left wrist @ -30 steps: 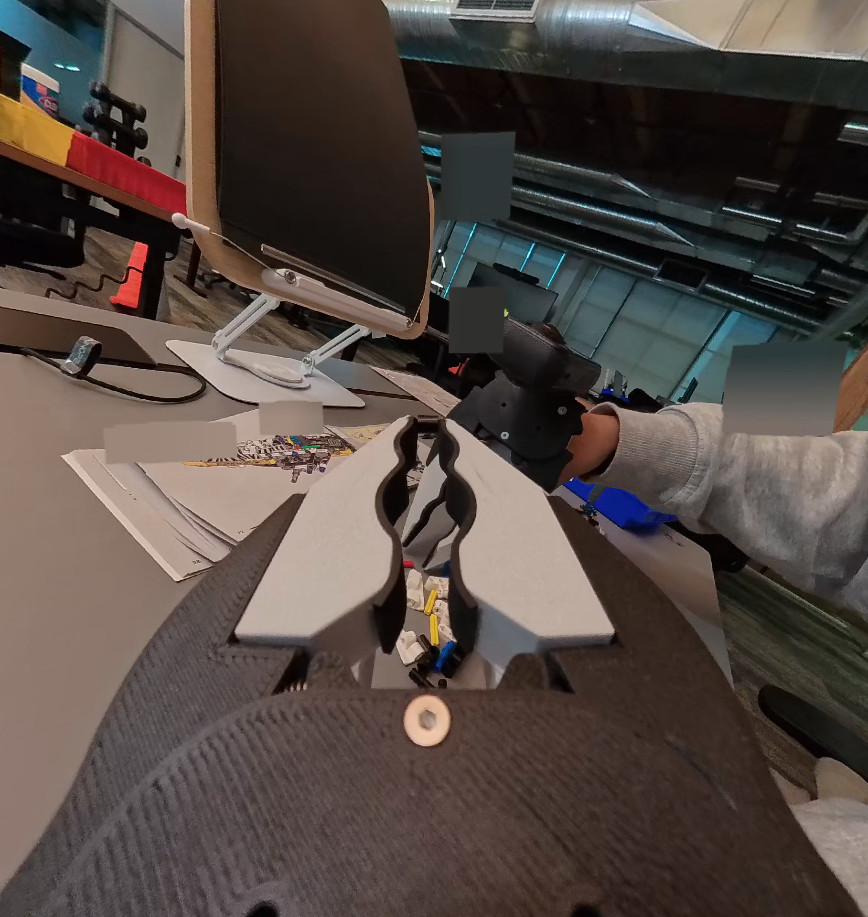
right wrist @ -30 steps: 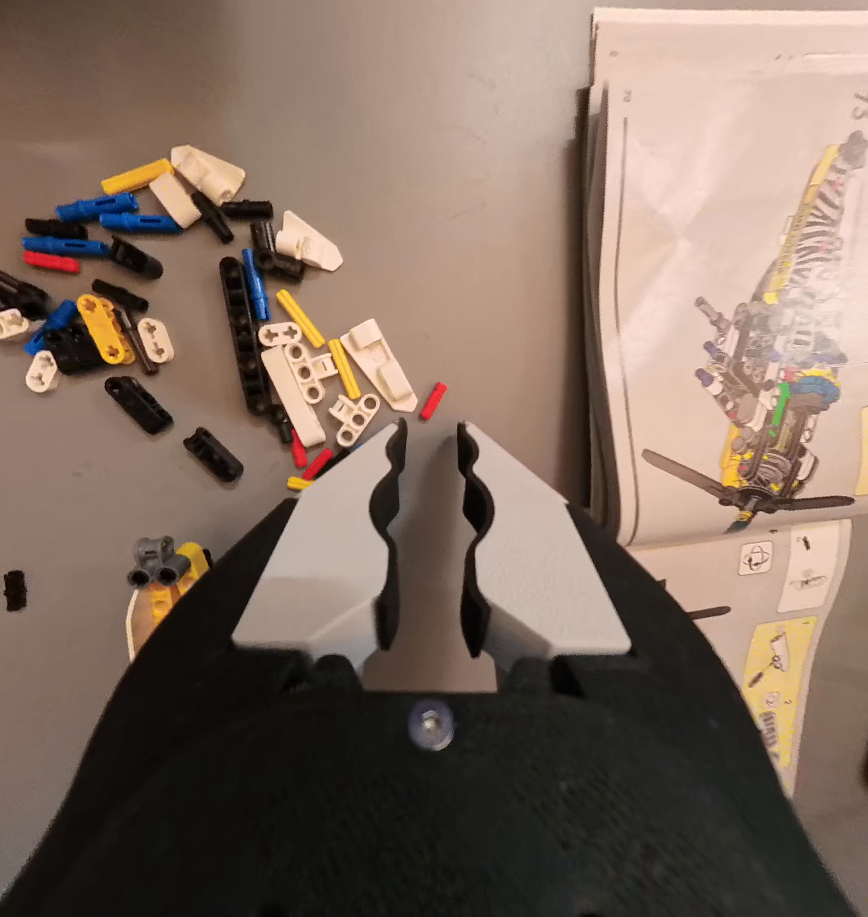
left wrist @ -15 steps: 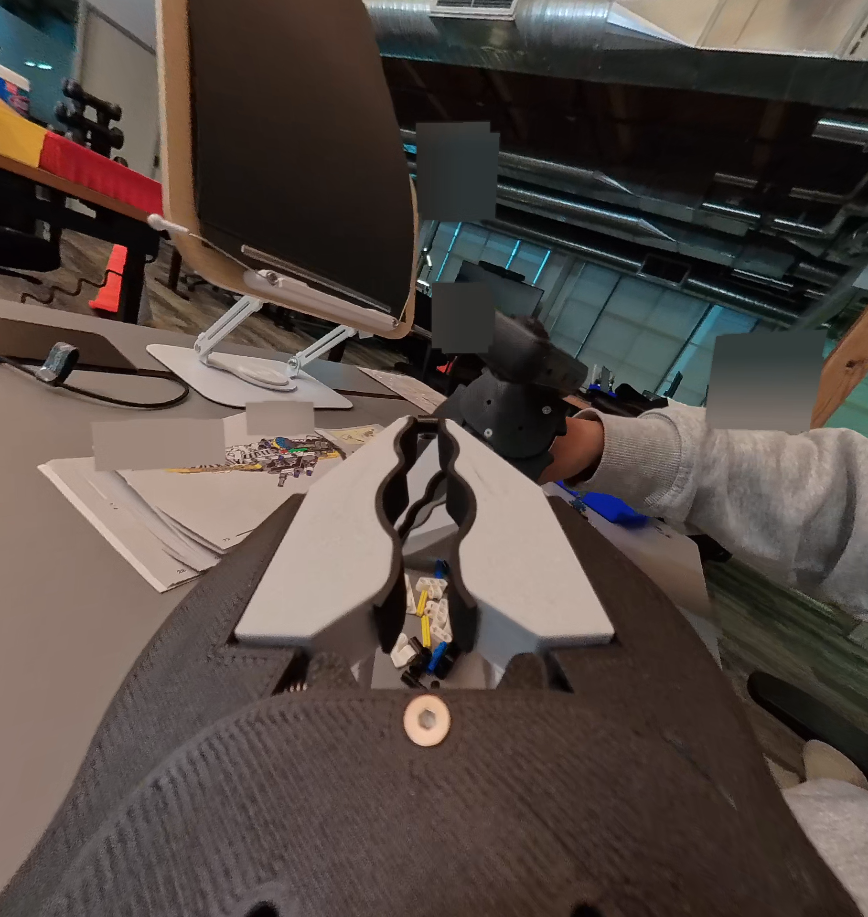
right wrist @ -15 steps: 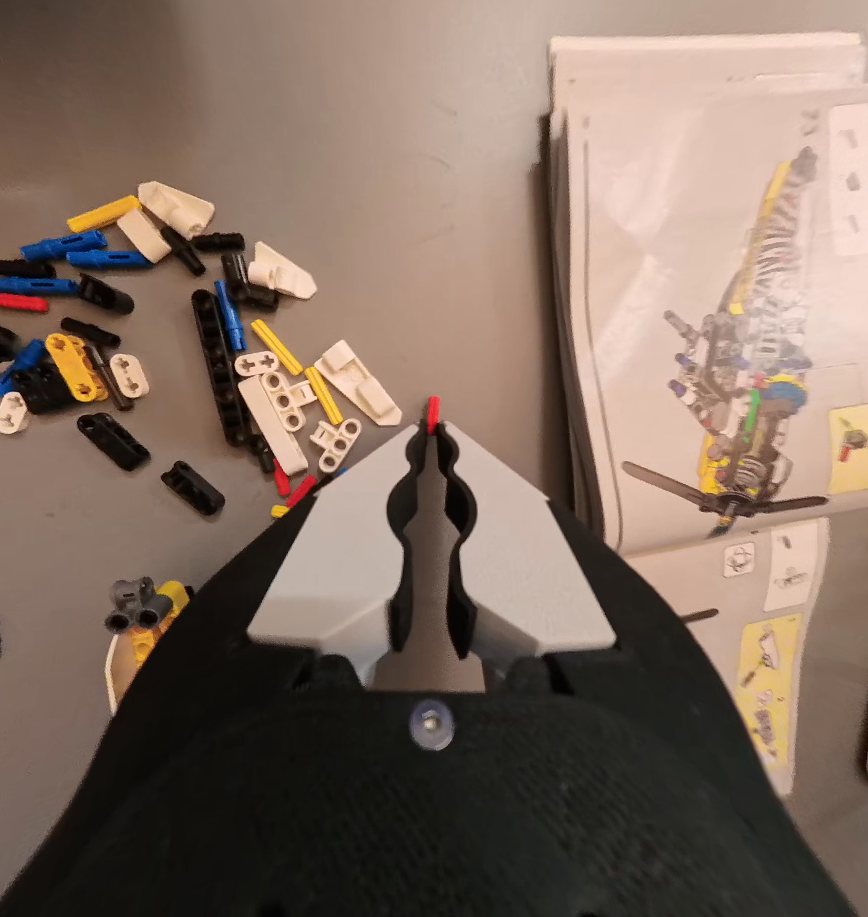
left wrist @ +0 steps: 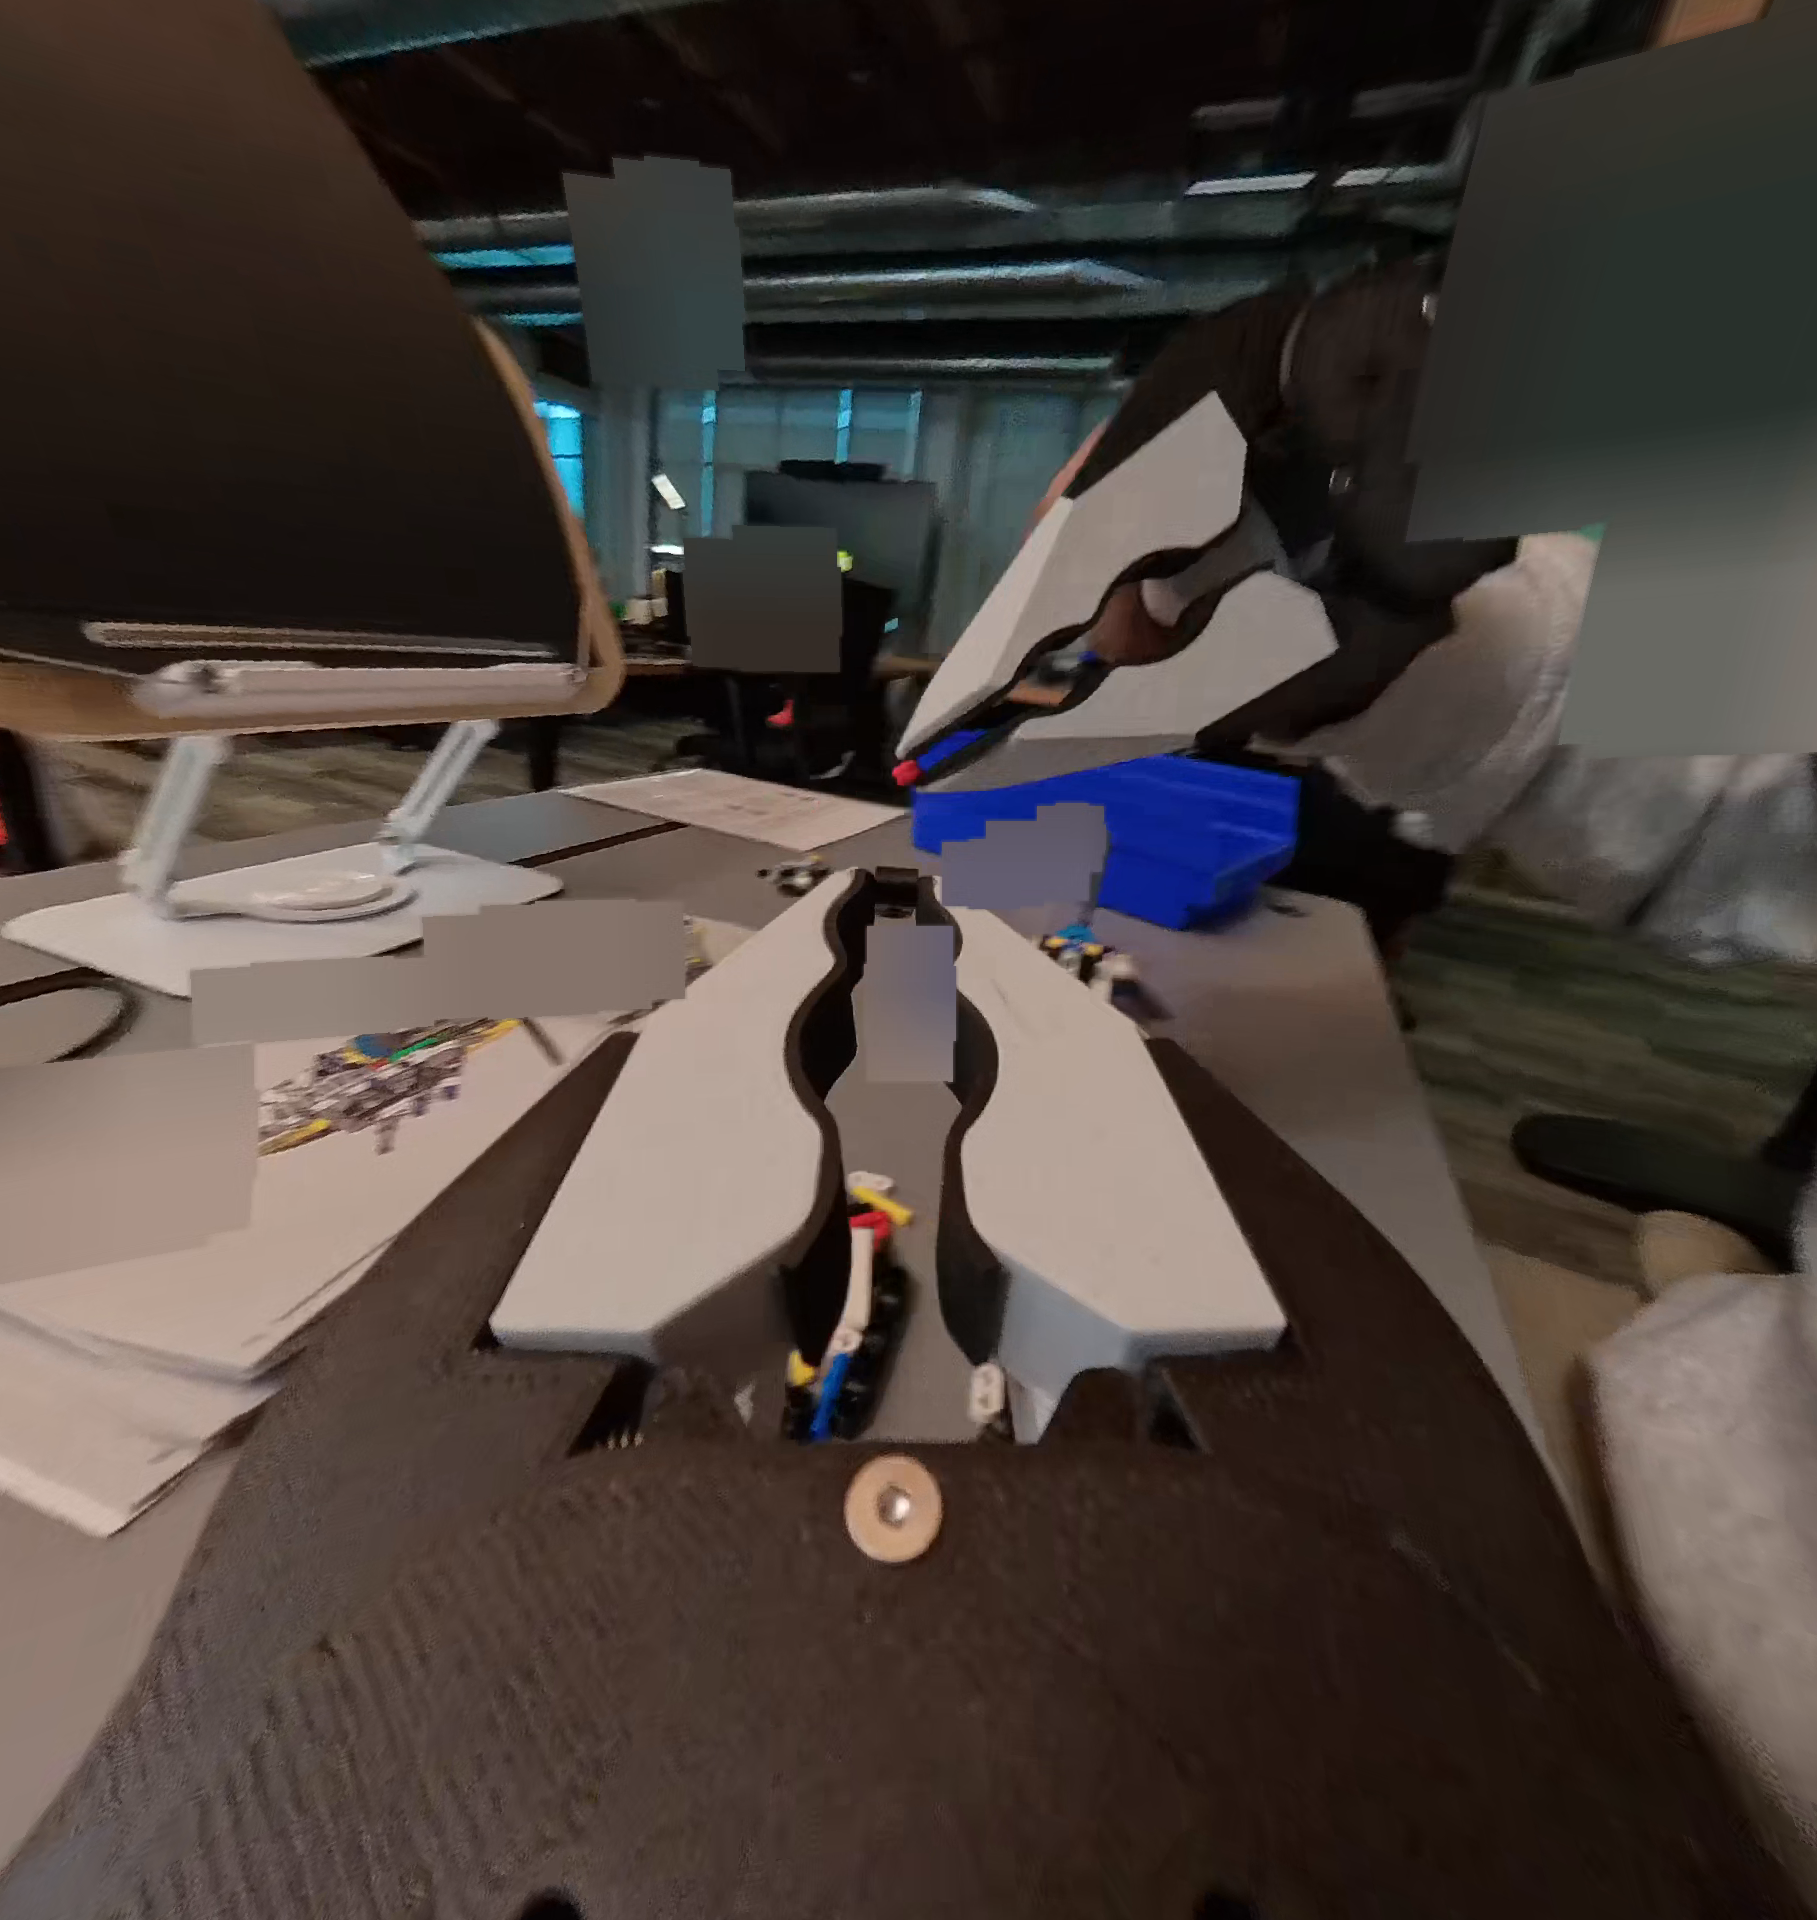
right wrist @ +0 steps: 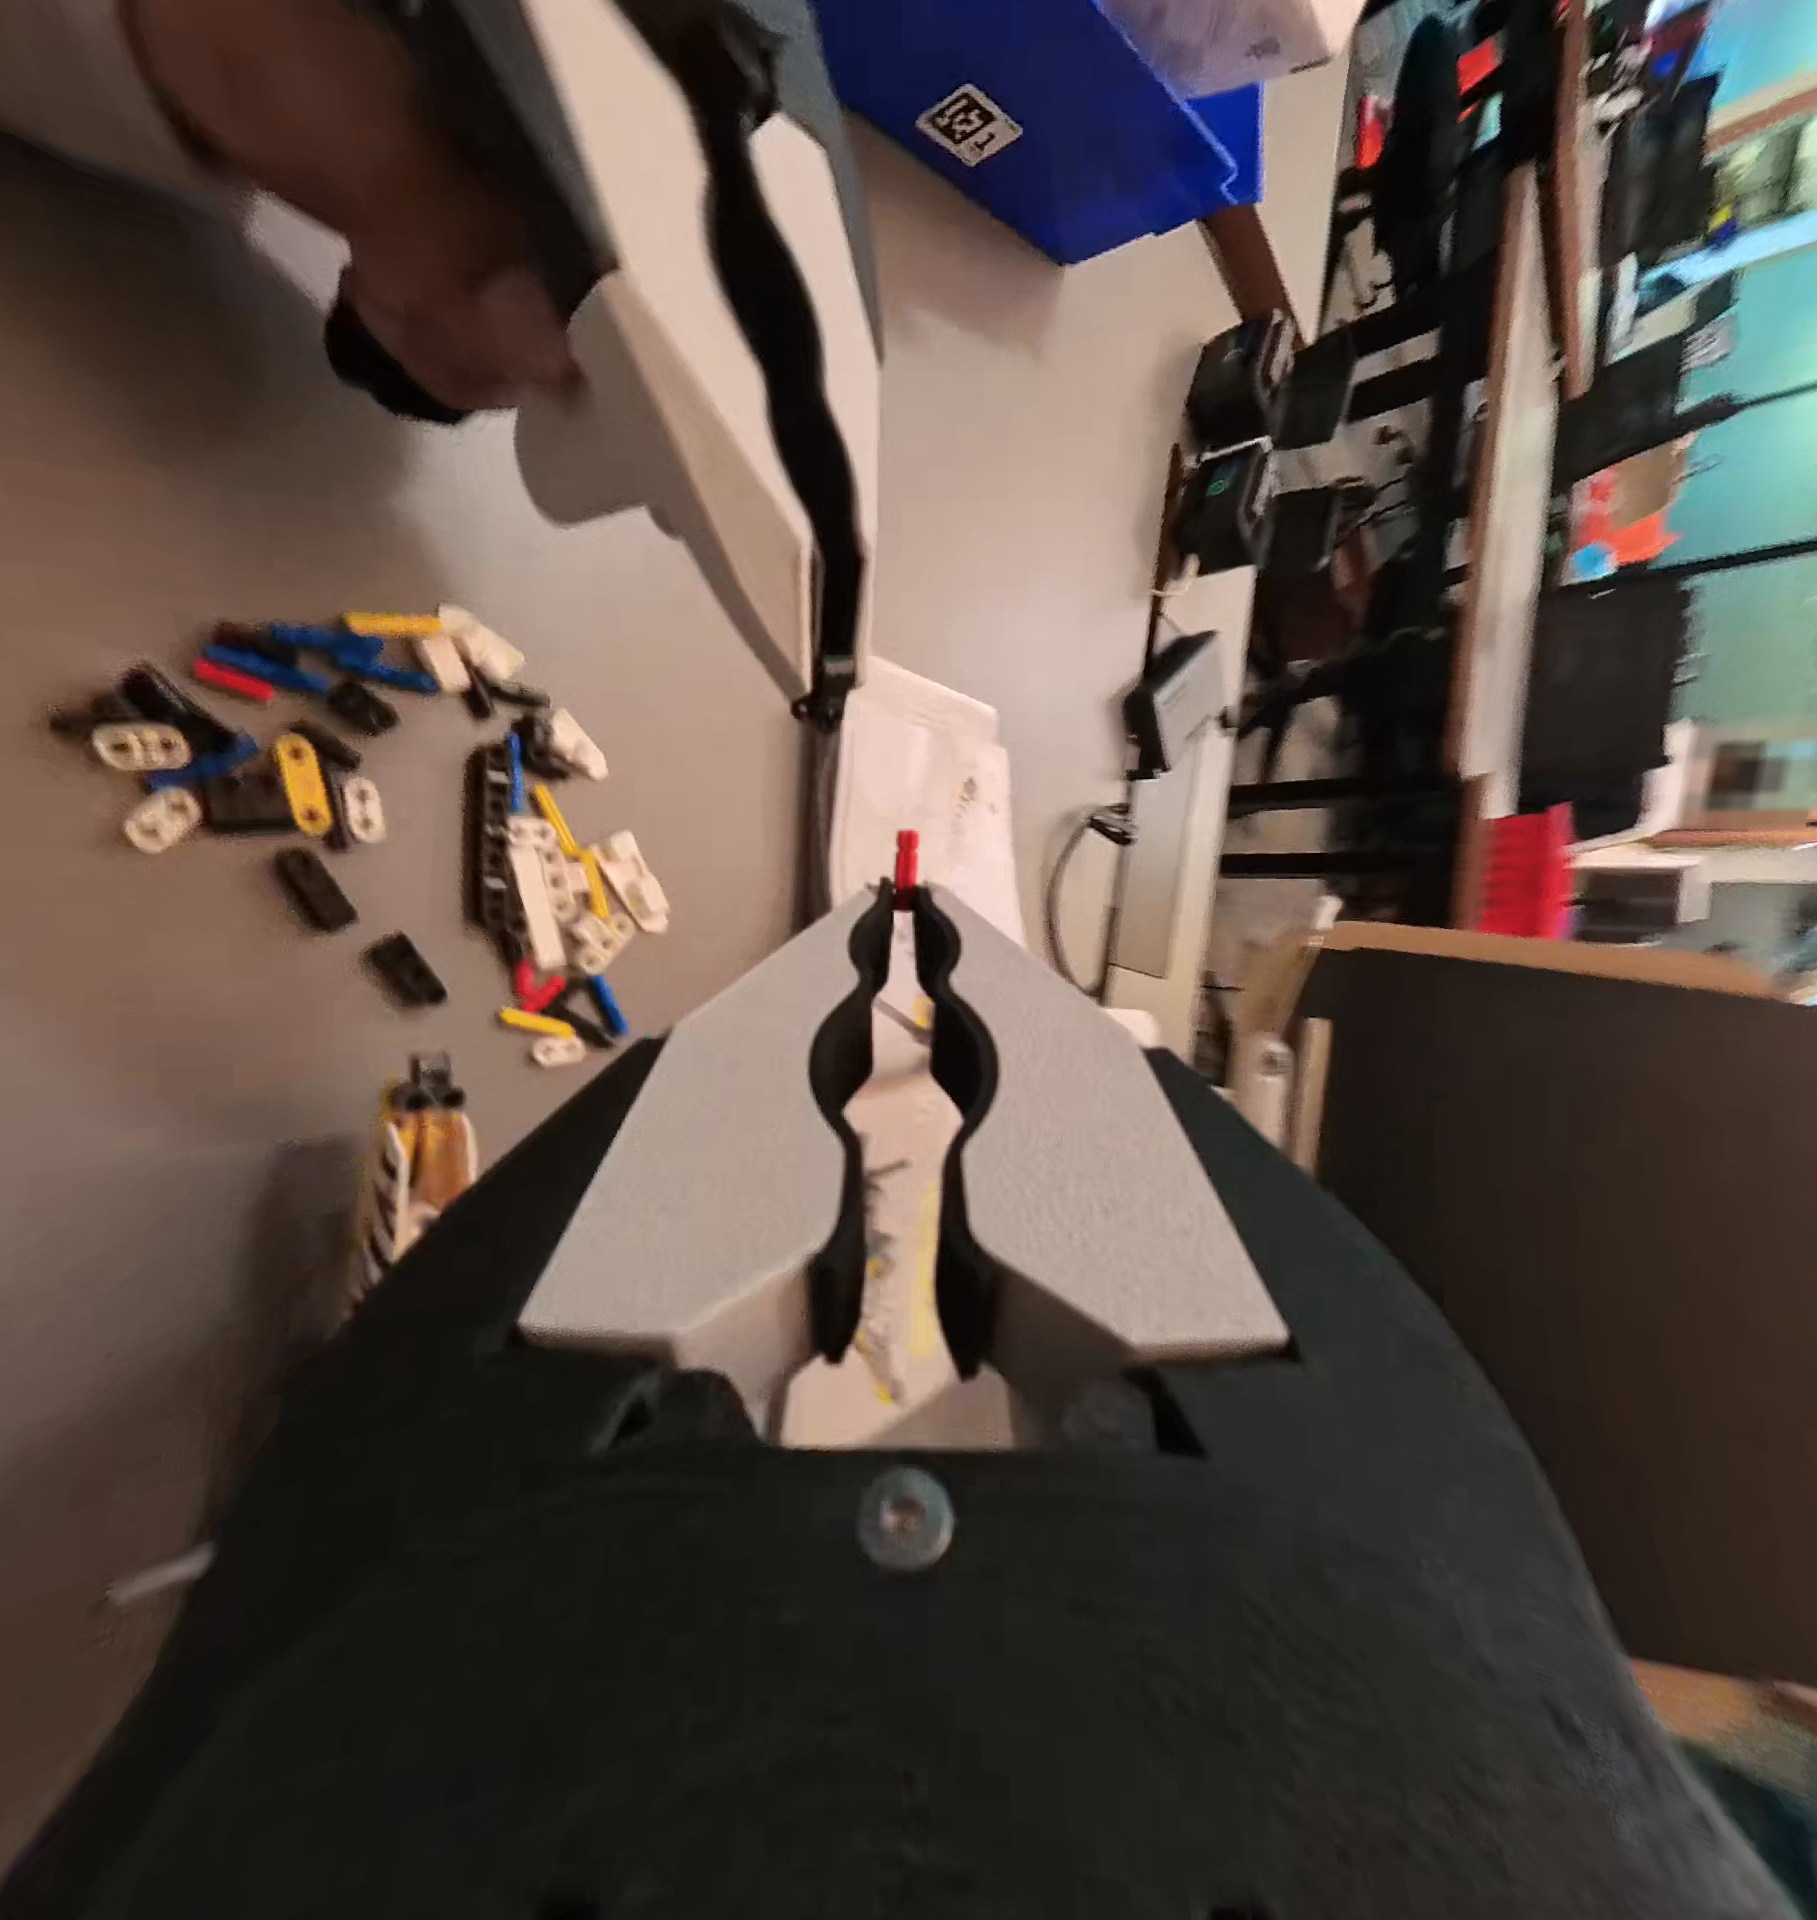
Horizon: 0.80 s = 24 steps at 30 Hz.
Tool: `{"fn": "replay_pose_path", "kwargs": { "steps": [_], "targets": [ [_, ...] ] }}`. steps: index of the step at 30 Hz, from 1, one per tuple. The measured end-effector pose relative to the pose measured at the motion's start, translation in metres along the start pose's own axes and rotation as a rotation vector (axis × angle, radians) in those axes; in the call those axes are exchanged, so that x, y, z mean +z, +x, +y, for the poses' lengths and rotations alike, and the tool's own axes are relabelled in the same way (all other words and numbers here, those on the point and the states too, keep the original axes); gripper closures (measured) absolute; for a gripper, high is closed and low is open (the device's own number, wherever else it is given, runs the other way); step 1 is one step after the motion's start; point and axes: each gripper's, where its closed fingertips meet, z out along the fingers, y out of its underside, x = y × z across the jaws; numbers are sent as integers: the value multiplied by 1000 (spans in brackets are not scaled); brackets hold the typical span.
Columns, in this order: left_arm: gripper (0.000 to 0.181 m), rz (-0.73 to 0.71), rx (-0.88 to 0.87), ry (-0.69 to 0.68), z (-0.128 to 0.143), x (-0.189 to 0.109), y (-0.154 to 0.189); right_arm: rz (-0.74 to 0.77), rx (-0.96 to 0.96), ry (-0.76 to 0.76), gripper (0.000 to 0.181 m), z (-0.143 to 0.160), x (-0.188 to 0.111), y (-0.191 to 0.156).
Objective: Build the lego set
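The right tongs (right wrist: pixel 906 902) are pinched narrow on a small red pin (right wrist: pixel 906 858), which sticks out past the tips, lifted above the desk (right wrist: pixel 156 1091). The left tongs (left wrist: pixel 891 891) grip a small black piece (left wrist: pixel 893 889) at their tips. In the right wrist view, the loose lego pieces (right wrist: pixel 384 800) lie scattered on the desk at about ten o'clock from the red pin, with a striped yellow sub-assembly (right wrist: pixel 416 1153) at eight o'clock. A blue bin (right wrist: pixel 1039 125) sits at twelve o'clock. In the left wrist view, the instruction booklet (left wrist: pixel 364 1091) lies at nine o'clock, and a laptop stand (left wrist: pixel 291 894) is beyond it at ten o'clock.
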Motion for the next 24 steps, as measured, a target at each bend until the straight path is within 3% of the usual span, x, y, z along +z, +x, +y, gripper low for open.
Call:
{"fn": "replay_pose_path", "kwargs": {
  "steps": [4, 8, 12, 24],
  "targets": [
    [175, 162, -73, 47, -8, -2, 21, 163, -307, -72, 180, -8, -15, 2],
    [175, 228, -97, 94, -15, -6, 29, 267, -517, -95, 180, -23, -23, -3],
    [175, 262, -130, 145, -23, -12, 31, 308, -601, -112, 181, -31, -26, -8],
    [176, 262, -144, 100, -16, -8, 31, 331, -765, -160, 181, -37, -18, -14]
  ]
}}
